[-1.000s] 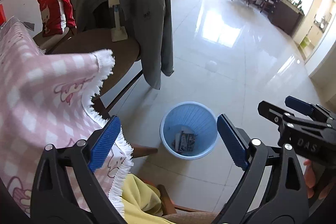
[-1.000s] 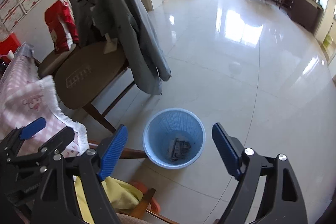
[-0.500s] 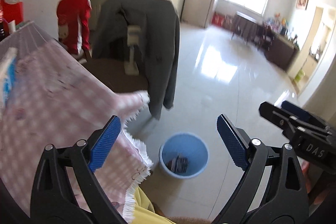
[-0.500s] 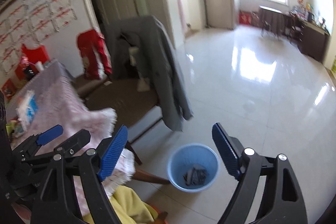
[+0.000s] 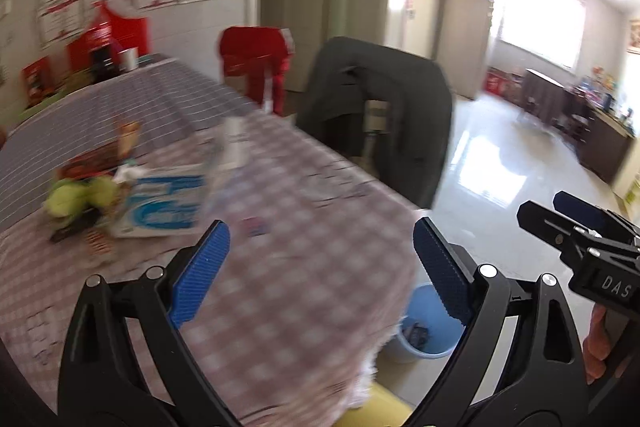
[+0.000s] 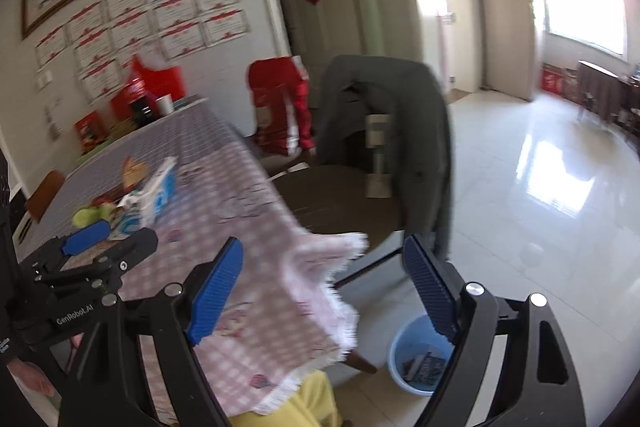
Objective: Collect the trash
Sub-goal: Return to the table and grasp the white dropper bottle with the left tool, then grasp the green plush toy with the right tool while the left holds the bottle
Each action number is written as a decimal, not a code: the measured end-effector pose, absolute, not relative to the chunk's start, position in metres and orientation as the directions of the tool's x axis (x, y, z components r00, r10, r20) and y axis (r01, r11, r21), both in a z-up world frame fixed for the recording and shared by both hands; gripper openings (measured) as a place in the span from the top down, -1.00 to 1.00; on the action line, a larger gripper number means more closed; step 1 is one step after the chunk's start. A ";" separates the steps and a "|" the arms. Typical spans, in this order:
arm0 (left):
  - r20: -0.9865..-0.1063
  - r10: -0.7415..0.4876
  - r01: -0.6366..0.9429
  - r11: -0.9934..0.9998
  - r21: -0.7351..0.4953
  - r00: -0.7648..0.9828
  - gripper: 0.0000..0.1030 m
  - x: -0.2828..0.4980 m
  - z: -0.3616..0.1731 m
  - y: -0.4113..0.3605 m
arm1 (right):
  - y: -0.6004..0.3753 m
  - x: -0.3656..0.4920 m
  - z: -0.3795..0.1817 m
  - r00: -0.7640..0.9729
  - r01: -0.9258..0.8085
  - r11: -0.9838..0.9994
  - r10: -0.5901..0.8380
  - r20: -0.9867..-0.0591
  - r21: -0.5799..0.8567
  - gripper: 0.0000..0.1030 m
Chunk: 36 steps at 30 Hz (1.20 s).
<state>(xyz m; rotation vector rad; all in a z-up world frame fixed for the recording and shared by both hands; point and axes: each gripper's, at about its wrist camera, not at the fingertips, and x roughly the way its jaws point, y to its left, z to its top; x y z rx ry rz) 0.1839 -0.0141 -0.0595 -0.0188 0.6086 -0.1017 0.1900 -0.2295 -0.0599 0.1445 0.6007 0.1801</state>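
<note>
Since 1 s earlier both views had swung up from the floor to the tabletop, and the left gripper (image 5: 320, 263) and right gripper (image 6: 324, 283) stayed wide apart, holding nothing. The blue bin (image 6: 416, 359) sat on the floor beside the table (image 5: 300, 307), some blurred wrappers inside.

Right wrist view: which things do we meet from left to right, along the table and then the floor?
Green item → white-and-blue packet → red bag → grey jacket → bright floor patch.
</note>
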 end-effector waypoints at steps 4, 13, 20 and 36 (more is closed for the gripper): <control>-0.583 -0.036 0.000 0.998 -0.062 0.812 -0.77 0.167 -0.060 0.027 | -0.196 0.197 -0.063 0.779 -0.200 0.960 0.278 -0.562 0.197 -0.58; -0.646 0.078 -0.177 0.980 -0.090 0.759 -0.77 0.136 -0.083 0.105 | -0.126 0.200 -0.078 0.681 -0.349 0.915 0.396 -0.615 0.203 -0.58; -0.697 0.103 -0.241 0.965 -0.103 0.710 -0.77 0.125 -0.113 0.146 | -0.086 0.197 -0.092 0.612 -0.425 0.884 0.440 -0.656 0.196 -0.58; -0.673 0.130 -0.303 0.942 -0.146 0.728 0.53 0.123 -0.117 0.181 | -0.009 0.222 -0.080 0.515 -0.597 0.777 0.560 -0.649 0.197 -0.58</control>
